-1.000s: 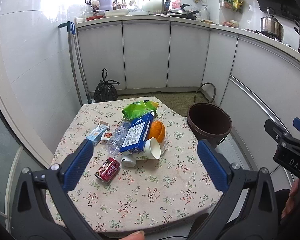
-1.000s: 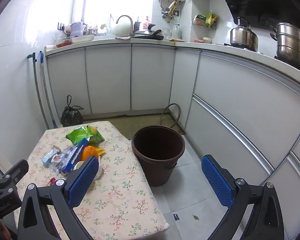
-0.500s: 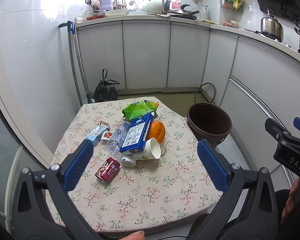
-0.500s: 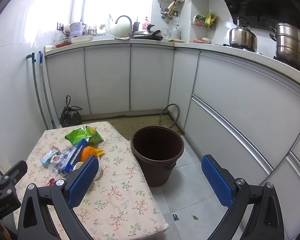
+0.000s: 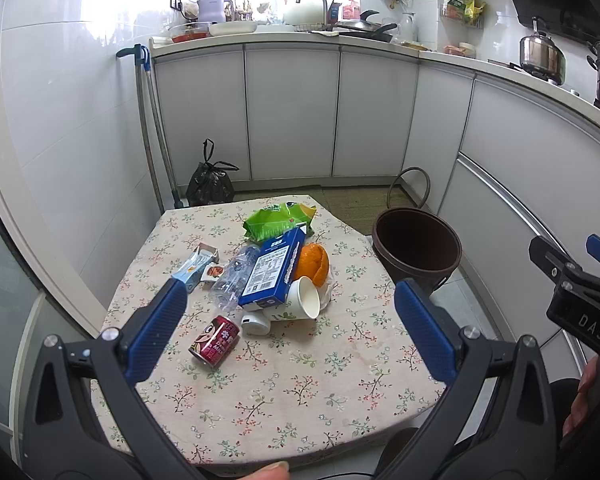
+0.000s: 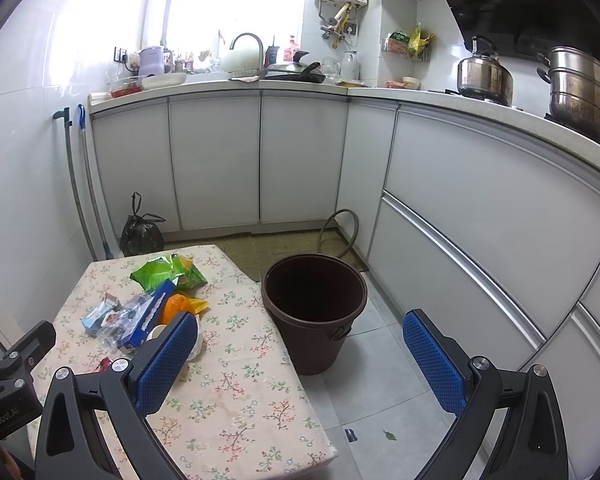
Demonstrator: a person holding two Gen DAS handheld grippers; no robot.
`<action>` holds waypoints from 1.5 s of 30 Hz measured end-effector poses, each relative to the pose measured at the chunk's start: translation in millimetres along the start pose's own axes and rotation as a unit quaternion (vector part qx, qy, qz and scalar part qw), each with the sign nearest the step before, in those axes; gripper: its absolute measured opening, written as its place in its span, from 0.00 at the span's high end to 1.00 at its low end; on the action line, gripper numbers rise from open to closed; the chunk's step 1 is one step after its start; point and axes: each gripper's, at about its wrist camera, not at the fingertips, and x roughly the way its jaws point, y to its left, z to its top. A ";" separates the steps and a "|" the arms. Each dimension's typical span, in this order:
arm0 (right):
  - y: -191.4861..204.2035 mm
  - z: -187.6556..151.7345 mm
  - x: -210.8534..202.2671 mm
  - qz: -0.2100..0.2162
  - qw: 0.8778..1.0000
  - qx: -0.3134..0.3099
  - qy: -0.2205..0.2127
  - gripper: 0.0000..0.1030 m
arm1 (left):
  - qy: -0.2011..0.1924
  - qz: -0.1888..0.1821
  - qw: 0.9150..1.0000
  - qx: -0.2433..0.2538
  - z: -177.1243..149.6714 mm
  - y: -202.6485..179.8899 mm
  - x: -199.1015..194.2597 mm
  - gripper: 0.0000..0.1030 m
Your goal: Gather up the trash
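Trash lies in a heap on the floral table (image 5: 284, 392): a red can (image 5: 214, 341), a blue carton (image 5: 272, 268), a white paper cup (image 5: 305, 298), an orange peel (image 5: 313, 262), a green snack bag (image 5: 279, 221), a crushed clear bottle (image 5: 232, 276) and a small light-blue carton (image 5: 196, 264). A brown bucket (image 5: 416, 244) stands on the floor right of the table; it also shows in the right wrist view (image 6: 314, 308). My left gripper (image 5: 292, 328) is open and empty above the table's near side. My right gripper (image 6: 300, 364) is open and empty, held over the table's right edge.
White kitchen cabinets (image 5: 292, 112) run along the back and right. A black trash bag (image 5: 210, 184) and mop handles (image 5: 148, 120) stand in the far left corner. Grey tiled floor (image 6: 380, 400) lies right of the table. Pots (image 6: 580, 88) sit on the counter.
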 end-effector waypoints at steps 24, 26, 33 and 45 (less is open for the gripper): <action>-1.1 1.9 -4.3 0.000 1.000 -0.004 -0.004 0.00 | 0.000 -0.001 1.000 -0.001 -1.0 0.8 -0.6 0.00; -0.5 1.7 -3.9 -0.001 1.000 -0.003 -0.004 0.00 | 0.000 -0.002 1.000 -0.001 -1.1 1.0 -1.0 0.00; -0.8 2.6 -3.7 0.000 1.000 -0.003 -0.004 0.00 | 0.000 -0.002 1.000 -0.001 -1.1 1.1 -1.1 0.00; 0.4 3.6 -3.7 0.001 1.000 -0.005 -0.003 0.00 | 0.004 0.001 1.000 -0.001 3.9 5.6 0.6 0.00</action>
